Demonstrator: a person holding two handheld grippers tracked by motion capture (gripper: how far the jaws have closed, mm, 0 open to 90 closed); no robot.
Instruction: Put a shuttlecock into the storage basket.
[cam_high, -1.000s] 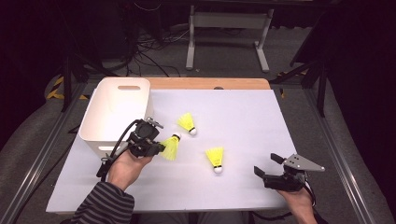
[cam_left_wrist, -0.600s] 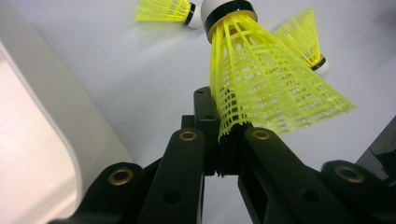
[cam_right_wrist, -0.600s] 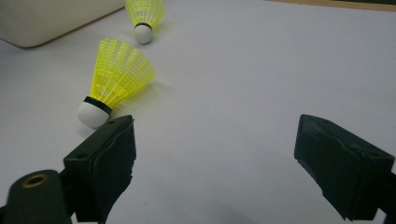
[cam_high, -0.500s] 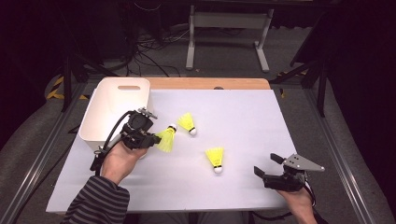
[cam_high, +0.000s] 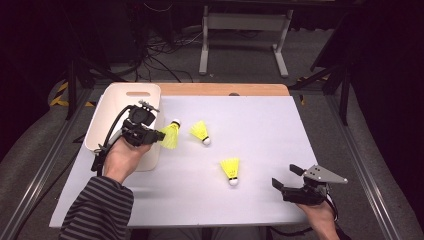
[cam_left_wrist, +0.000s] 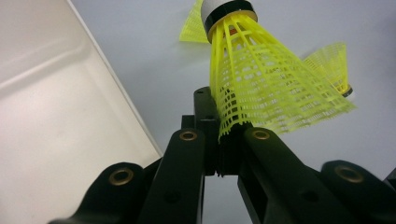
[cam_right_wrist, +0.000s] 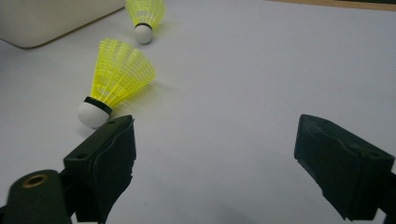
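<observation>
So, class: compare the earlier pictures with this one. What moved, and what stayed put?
The left gripper, shut on a yellow shuttlecock, carried it up and left toward the white bin. The two other shuttlecocks and the open right gripper stayed put.

No readable text, label, brand, number or sign is being shown on any surface in these views.
</observation>
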